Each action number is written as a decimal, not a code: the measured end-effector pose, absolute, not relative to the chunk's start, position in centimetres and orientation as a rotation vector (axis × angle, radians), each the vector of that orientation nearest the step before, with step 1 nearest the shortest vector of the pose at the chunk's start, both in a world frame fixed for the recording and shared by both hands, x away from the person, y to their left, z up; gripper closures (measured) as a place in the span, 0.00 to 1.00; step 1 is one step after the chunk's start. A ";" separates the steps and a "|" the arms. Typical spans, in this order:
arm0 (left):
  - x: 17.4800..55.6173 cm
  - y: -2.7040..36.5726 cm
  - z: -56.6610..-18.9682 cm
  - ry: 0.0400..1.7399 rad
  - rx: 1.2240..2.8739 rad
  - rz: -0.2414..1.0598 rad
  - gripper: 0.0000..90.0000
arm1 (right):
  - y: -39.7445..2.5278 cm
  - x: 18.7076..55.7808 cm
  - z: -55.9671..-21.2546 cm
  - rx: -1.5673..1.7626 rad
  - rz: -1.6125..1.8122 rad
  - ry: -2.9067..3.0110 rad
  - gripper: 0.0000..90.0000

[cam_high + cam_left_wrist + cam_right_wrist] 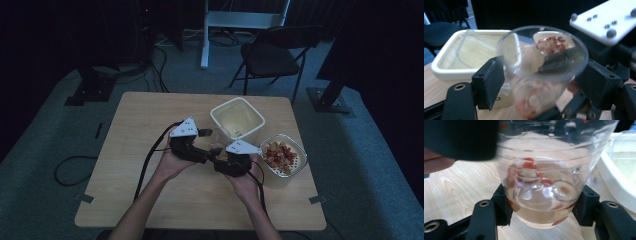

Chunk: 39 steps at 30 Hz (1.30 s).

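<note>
Jaws: left gripper [537, 85] pinches clear cup [541, 62] | right gripper [544, 205] clamps cup base

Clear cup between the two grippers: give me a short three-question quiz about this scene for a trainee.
1. True or false: the clear cup is empty.
2. Multiple choice: where does the round bowl of red and pale pieces stand? A) left of the white square tub. B) on the chair. C) near the right edge of the table, beside the tub.
3. Short answer: which grippers have their jaws on either side of the cup?

Key
1. False: red and pale pieces lie in its bottom.
2. C.
3. Both: the left gripper near the rim and the right gripper at the base.
</note>
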<state>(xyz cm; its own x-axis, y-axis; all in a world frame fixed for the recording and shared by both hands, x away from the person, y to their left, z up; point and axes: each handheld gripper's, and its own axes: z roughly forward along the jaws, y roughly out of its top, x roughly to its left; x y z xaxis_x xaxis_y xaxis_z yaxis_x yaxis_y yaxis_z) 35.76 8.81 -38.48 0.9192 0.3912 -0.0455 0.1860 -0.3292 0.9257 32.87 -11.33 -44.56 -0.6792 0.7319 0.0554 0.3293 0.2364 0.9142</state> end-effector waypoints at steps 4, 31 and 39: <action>35.7 9.5 -38.4 0.421 1.911 0.235 0.27 | -12.1 33.0 -44.3 0.996 1.400 2.103 0.47; 36.2 13.0 -38.7 0.542 1.871 0.282 0.28 | -19.5 31.2 -39.8 1.091 1.314 1.920 0.47; 36.4 13.1 -38.8 0.557 1.872 0.287 0.29 | -24.9 30.5 -38.5 1.150 1.233 1.814 0.47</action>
<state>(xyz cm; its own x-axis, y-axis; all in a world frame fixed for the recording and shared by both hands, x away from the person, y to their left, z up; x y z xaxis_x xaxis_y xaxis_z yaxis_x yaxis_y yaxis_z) 36.38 13.09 -38.79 0.8597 0.5064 -0.0677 0.2390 -0.2815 0.9293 30.50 -24.89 -38.53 -0.4015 0.9150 -0.0391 0.3007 0.1720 0.9381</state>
